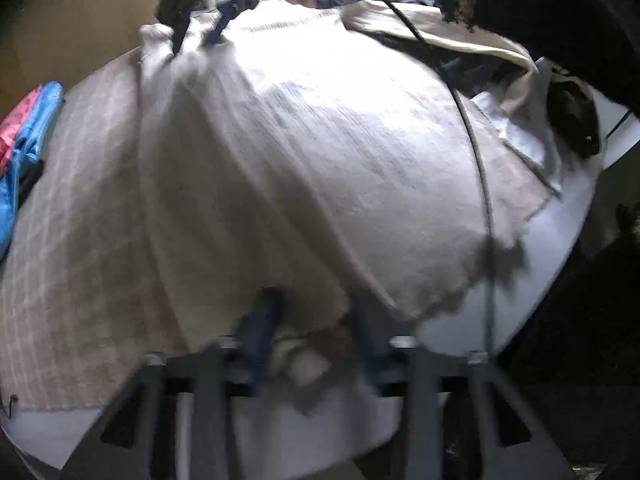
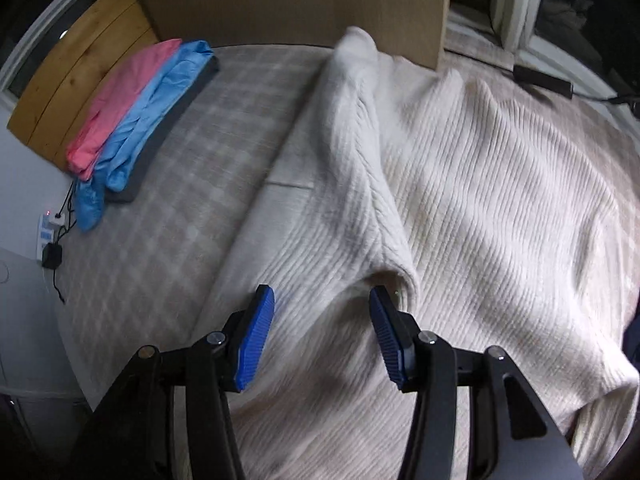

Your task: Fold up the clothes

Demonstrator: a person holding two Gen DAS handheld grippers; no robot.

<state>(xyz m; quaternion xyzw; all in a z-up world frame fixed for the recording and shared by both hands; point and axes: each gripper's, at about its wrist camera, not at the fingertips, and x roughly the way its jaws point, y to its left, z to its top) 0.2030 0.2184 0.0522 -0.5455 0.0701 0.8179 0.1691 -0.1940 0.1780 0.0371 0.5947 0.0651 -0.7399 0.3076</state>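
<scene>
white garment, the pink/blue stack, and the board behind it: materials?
White garment: ribbed knit, soft and matte, likely cotton or wool blend; ridges run across it. Pink garment and blue garment: thin, smooth, slightly shiny, probably synthetic. Board: bare wood, with visible grain and knots.
</scene>
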